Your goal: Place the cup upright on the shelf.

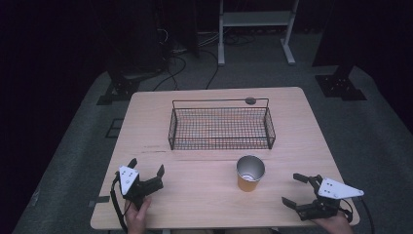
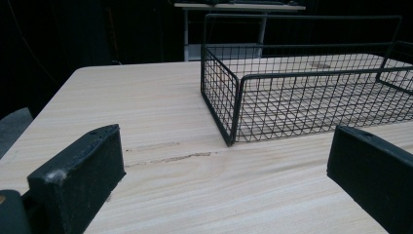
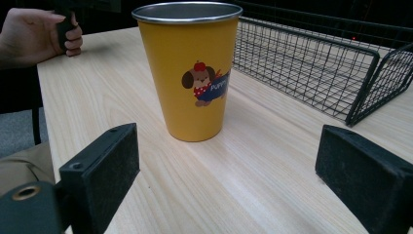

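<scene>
Standing on the wooden table (image 1: 204,168) just in front of the wire basket (image 1: 221,127), the yellow cup (image 1: 250,173) has not been picked up yet. The right gripper (image 1: 298,190) and the left gripper (image 1: 146,168) both have jaws spread wide, holding nothing. The cup's bottom inside is too dark to see.

Left gripper view: wire basket (image 2: 302,92) runs off the right edge, far right corner cut. Right gripper view: basket's far end cut by the top and right edges; cup (image 3: 189,68) print text partly wraps out of sight. High view: cup's print is unreadable, person's hands cut by the bottom edge.
</scene>
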The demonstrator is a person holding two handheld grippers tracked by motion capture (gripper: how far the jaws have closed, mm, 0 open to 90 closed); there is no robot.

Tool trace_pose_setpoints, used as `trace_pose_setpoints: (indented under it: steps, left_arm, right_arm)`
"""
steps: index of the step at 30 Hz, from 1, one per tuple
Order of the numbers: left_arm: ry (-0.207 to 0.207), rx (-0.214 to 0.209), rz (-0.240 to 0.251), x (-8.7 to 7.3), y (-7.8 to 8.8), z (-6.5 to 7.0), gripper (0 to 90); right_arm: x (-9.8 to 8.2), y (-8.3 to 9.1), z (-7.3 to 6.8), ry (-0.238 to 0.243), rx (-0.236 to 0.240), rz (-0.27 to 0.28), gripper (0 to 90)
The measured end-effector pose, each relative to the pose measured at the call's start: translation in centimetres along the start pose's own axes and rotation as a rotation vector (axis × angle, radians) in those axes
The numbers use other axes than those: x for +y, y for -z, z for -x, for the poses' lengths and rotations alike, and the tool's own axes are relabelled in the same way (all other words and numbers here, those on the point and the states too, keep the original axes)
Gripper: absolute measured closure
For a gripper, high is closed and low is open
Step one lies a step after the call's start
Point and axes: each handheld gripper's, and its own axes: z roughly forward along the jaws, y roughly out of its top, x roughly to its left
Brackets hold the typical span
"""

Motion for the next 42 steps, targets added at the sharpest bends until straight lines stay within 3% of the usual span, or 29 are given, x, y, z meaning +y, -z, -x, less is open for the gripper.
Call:
trace_pose_setpoints:
  steps: [14,23,42]
  left_arm:
    - [0.004,-0.006,0.008,0.0,0.1,-0.1,0.0]
    - [0.005,-0.007,0.007,0.0,0.1,-0.1,0.0]
    - [0.009,-0.008,0.008,0.0,0.2,-0.1,0.0]
  right_arm:
    - [1.0,-1.5,-1.1,0.027,0.033,-0.011,7.8]
    - [2.5,-3.8,-1.8,0.027,0.037,-0.036,2.5]
    - [4.9,-7.9,-1.9,0.015,0.057,-0.046,1.7]
